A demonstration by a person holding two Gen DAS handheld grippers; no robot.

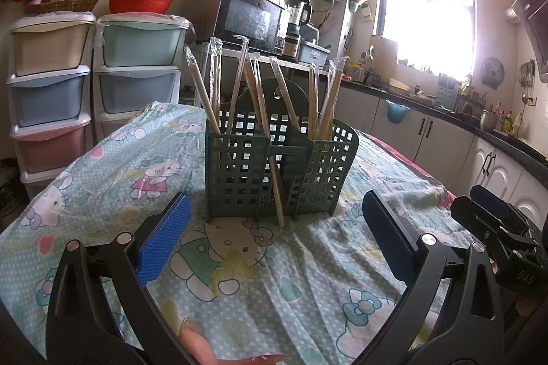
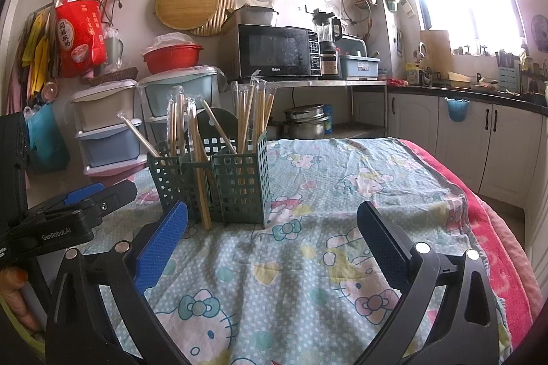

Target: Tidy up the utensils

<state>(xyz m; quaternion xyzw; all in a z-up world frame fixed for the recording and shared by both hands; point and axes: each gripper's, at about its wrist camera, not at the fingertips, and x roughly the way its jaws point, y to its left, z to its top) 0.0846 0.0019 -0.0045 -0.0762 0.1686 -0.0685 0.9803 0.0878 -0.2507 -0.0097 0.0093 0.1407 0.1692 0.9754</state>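
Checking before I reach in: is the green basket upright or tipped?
Upright: the green plastic lattice basket sits flat on the cartoon-print tablecloth, wrapped wooden chopsticks leaning inside.

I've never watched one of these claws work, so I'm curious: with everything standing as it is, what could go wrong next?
The dark green plastic lattice caddy stands on a wrinkled cartoon-print cloth, so a nudge might tip it. The plastic-wrapped wooden chopsticks lean crosswise; pulling one could drag its neighbours out. Both open claws, left and right, sit close together and might bump.

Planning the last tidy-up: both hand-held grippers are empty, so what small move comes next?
Probably bring the left hand-held gripper forward to the wrapped chopstick leaning outside the green caddy, its tip on the tablecloth; the rest stand inside.
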